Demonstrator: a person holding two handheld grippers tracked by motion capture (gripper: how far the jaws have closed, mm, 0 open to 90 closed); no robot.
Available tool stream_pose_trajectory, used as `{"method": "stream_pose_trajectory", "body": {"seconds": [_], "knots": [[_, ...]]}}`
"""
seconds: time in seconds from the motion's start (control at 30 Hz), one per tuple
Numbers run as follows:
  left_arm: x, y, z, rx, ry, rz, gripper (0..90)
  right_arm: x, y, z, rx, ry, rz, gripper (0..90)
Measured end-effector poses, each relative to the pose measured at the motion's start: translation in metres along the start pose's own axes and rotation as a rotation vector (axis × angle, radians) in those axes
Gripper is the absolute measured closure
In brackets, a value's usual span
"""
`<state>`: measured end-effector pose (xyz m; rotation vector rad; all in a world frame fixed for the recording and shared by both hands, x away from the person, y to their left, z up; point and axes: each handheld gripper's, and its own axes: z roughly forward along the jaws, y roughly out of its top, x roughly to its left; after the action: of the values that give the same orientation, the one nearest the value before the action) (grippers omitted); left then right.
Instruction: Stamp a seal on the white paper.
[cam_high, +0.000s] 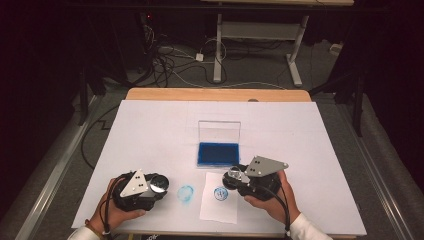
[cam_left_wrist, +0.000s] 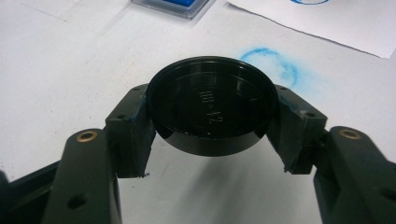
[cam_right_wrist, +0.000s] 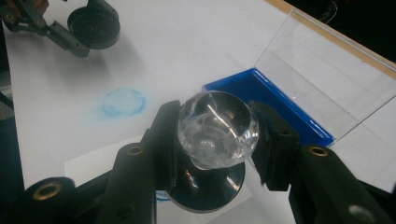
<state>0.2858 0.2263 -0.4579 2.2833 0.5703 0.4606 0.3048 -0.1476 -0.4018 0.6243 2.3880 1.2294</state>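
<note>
— Dark room behind, cables on the floor, and a white sheet (cam_high: 150, 130) covered the wooden table (cam_high: 215, 94). What lay on it?

— A blue ink pad (cam_high: 218, 154) sat in an open case with its clear lid (cam_high: 219, 131) standing upright behind it. Just in front of the pad lay a small white paper (cam_high: 218, 207) bearing a round blue stamp print (cam_high: 220, 193). To the left of that paper, a second, smudged blue ring (cam_high: 185, 193) marked the sheet itself.

— And the tongs?

— The left gripper (cam_left_wrist: 212, 116) was clenched on a round black cap (cam_left_wrist: 210, 105), hollow side up, held just above the sheet near the smudged ring. The right gripper (cam_right_wrist: 217, 133) was clamped on the clear faceted knob of a stamp (cam_right_wrist: 215, 128), whose dark round base (cam_right_wrist: 205, 189) hung below the jaws over the upper edge of the white paper, between the print and the ink pad.

— Any writing?

— Raised characters were moulded inside the cap. They looked something like "118-12", but the glare made that uncertain. The print's design was too small to read.
</note>
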Motion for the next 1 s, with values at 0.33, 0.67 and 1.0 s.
{"method": "stream_pose_trajectory", "body": {"seconds": [0.33, 0.67, 1.0], "knots": [[0.002, -0.002, 0.001, 0.001, -0.006, -0.011, 36.4, -0.009, 0.002, -0.004, -0.017, -0.011, 0.021, 56.9], [0.002, -0.003, 0.001, 0.002, -0.01, -0.012, 36.4, -0.01, 0.003, -0.007, -0.028, -0.017, 0.02, 57.0], [0.001, -0.003, 0.002, 0.003, -0.017, -0.01, 36.4, -0.012, 0.004, -0.01, -0.035, -0.023, 0.02, 57.0]]}}
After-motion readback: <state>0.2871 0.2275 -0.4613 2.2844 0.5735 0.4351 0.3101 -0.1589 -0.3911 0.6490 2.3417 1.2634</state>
